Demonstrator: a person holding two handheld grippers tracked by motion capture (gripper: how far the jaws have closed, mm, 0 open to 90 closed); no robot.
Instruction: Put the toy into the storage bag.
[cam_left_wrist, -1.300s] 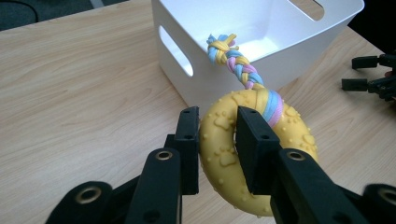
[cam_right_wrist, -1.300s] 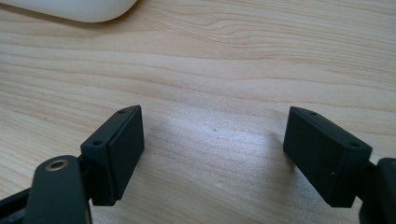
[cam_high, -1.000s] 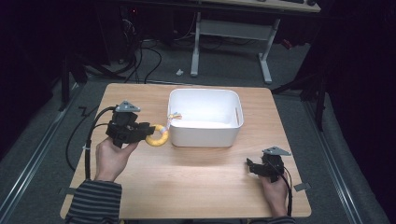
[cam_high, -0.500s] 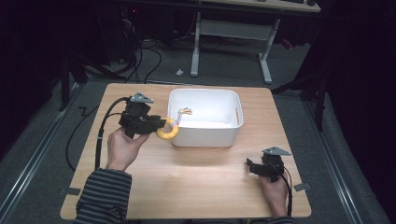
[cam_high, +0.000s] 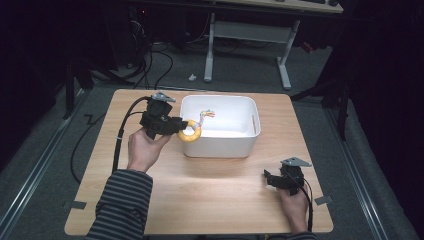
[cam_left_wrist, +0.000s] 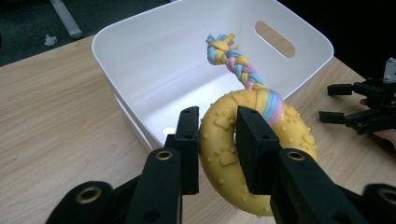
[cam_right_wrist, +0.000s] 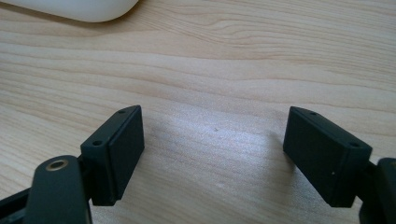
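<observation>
A yellow rubber ring toy (cam_left_wrist: 254, 156) with paw prints and a braided pastel rope tail (cam_left_wrist: 236, 63) hangs in my left gripper (cam_left_wrist: 217, 140), whose jaws are shut on the ring's near side. From above, the ring toy (cam_high: 191, 132) sits at the left rim of the white bin (cam_high: 220, 145), its rope over the inside, held by the left gripper (cam_high: 176, 125). My right gripper (cam_high: 269, 179) rests low at the table's front right, open. In its own view the right gripper (cam_right_wrist: 212, 149) has bare wood between the jaws.
The white bin (cam_left_wrist: 144, 70) has a handle slot (cam_left_wrist: 274, 38) in its far wall and looks bare inside. The wooden table (cam_high: 215, 200) has free room in front of the bin. Cables and desk legs lie on the dark floor beyond.
My left gripper has lifted the ring toy and carried it right and away from the person, up to the bin's left rim. The right gripper has stayed put.
</observation>
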